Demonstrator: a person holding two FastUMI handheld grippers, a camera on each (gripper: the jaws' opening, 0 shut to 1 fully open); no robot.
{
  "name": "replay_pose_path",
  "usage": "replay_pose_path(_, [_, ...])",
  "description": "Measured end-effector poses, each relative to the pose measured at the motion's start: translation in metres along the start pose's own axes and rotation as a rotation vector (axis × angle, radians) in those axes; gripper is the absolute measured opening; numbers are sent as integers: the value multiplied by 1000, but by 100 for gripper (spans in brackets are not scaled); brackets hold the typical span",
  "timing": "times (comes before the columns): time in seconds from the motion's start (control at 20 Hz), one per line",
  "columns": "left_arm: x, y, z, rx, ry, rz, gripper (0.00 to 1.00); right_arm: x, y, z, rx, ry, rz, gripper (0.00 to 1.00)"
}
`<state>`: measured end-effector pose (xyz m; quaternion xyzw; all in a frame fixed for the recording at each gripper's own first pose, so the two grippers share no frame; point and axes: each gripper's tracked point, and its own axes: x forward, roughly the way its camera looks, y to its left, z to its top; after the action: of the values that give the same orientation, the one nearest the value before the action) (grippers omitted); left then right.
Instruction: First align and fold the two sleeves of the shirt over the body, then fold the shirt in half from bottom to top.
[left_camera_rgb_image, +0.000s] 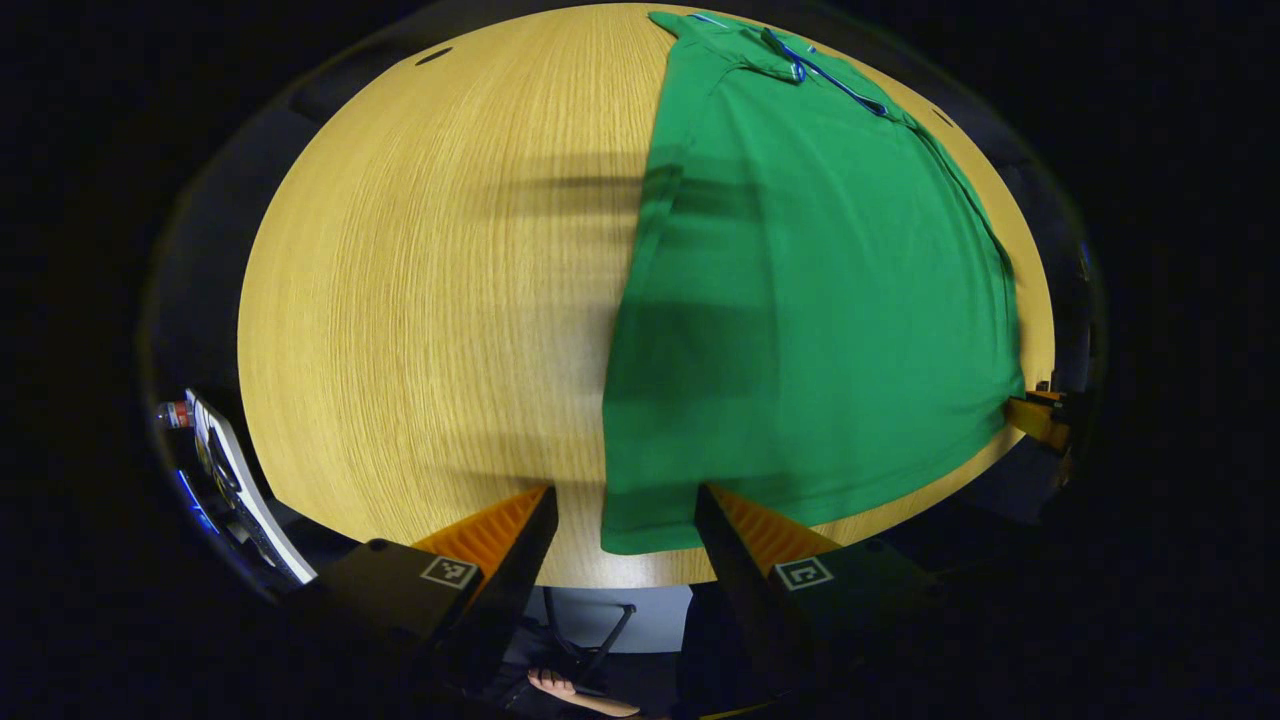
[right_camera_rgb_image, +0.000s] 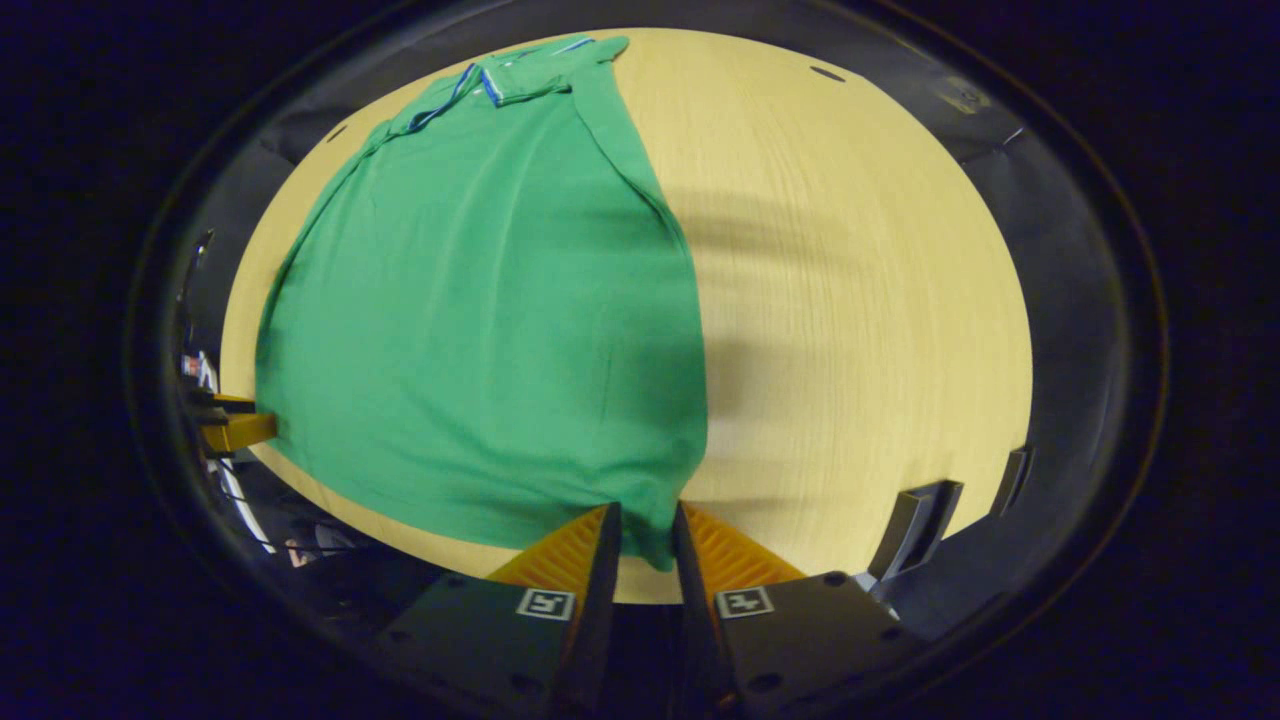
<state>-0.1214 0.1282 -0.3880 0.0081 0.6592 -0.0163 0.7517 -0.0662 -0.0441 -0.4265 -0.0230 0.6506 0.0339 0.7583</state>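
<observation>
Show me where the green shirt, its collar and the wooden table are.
green shirt (left_camera_rgb_image: 820, 330), left gripper view, middle of the body panel.
collar (right_camera_rgb_image: 520, 80), right gripper view, folded collar with the striped edge at the far end.
wooden table (left_camera_rgb_image: 430, 300), left gripper view, bare top beside the shirt.

Recording booth: pale wood-grain bench (right_camera_rgb_image: 860, 300) standing under dark surrounds, black brackets (right_camera_rgb_image: 915, 525) showing right of the hand-held gripper.
</observation>
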Motion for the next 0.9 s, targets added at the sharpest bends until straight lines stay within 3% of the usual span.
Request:
replay_pose_path(0.1, [0, -5, -1, 4, 3, -5, 81, 0, 1, 1, -15, 11, -2, 29])
replay_pose_path(0.15, [-1, -6, -2, 2, 4, -7, 67, -1, 6, 3, 9, 13, 25, 33])
replay_pose_path(0.2, [0, -9, -1, 2, 4, -9, 61, 1, 6, 1, 29, 17, 26, 20])
replay_pose_path(0.25, [0, -11, 0, 9, 1, -13, 49, 0, 6, 2, 37, 22, 30, 7])
replay_pose_path(0.3, [1, -12, 0, 14, -3, -17, 46, 0, 6, 2, 40, 22, 32, 8])
replay_pose_path(0.4, [0, -18, 1, -1, -11, -53, 24, -1, 8, 1, 46, 23, 44, 7])
replay_pose_path(0.45, [0, -20, 2, 8, -10, -56, 4, -1, 10, -2, 47, 33, 54, 3])
replay_pose_path(0.7, [-6, -21, -1, 20, -33, -50, 3, -7, 10, -7, 33, 26, 70, 3])
replay_pose_path(0.9, [-35, -27, 9, 48, -78, -48, 3, -34, 12, 3, 26, -27, 100, 4])
